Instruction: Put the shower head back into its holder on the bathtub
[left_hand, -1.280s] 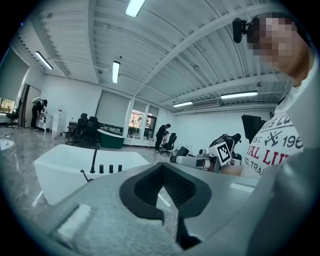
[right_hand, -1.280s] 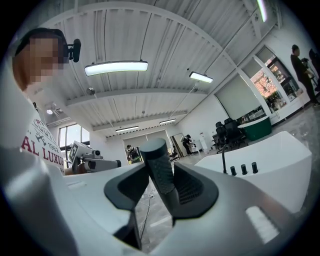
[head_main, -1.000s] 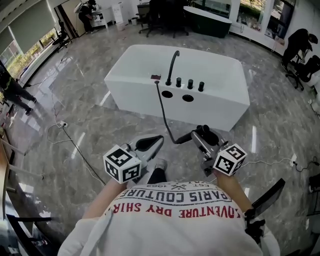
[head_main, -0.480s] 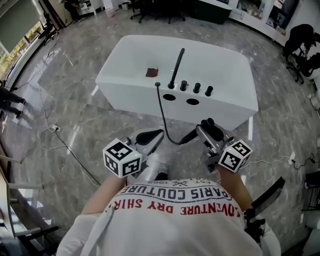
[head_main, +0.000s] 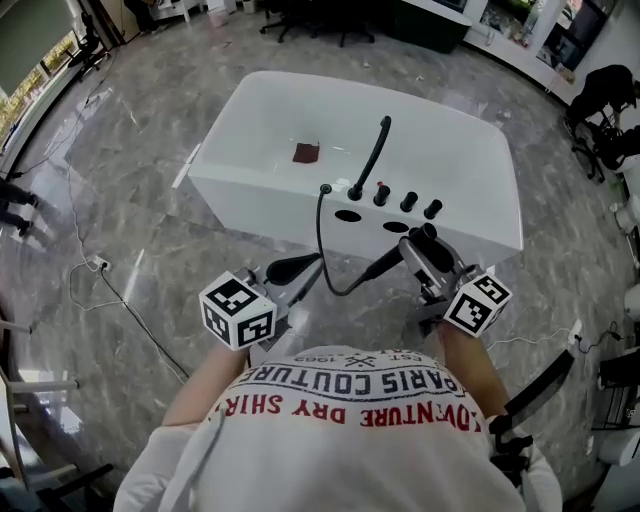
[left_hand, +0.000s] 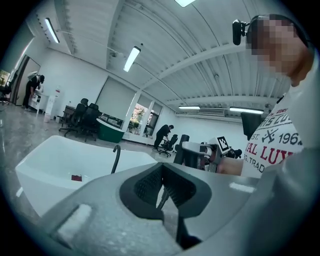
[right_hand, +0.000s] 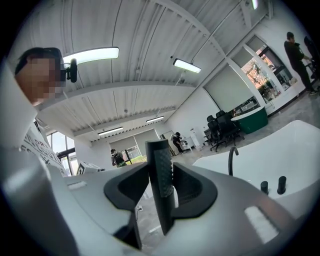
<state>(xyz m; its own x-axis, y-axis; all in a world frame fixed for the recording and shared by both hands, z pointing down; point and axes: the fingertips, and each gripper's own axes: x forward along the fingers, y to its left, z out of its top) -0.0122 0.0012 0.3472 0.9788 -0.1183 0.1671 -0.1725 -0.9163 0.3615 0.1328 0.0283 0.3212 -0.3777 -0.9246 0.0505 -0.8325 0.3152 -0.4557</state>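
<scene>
A white bathtub (head_main: 300, 110) stands on the marble floor ahead of me. Its near deck carries a black curved spout (head_main: 375, 150), three black knobs (head_main: 408, 202) and two dark oval holes (head_main: 348, 215). A black hose (head_main: 322, 240) runs from the deck, loops down and rises to the black shower head (right_hand: 162, 185), which stands upright between the jaws of my right gripper (head_main: 425, 250); that gripper is shut on it. My left gripper (head_main: 300, 266) is shut on nothing, left of the hose loop. Both grippers hover just short of the tub's near wall.
A small dark red thing (head_main: 307, 152) lies inside the tub. Thin cables (head_main: 110, 290) trail over the floor at the left. A black chair base (head_main: 530, 395) stands close at my right. Office chairs and people are far behind the tub.
Both grippers have travelled forward with me toward the tub, which now lies close in front of them. The hose loop has shortened. Neither gripper's jaws changed.
</scene>
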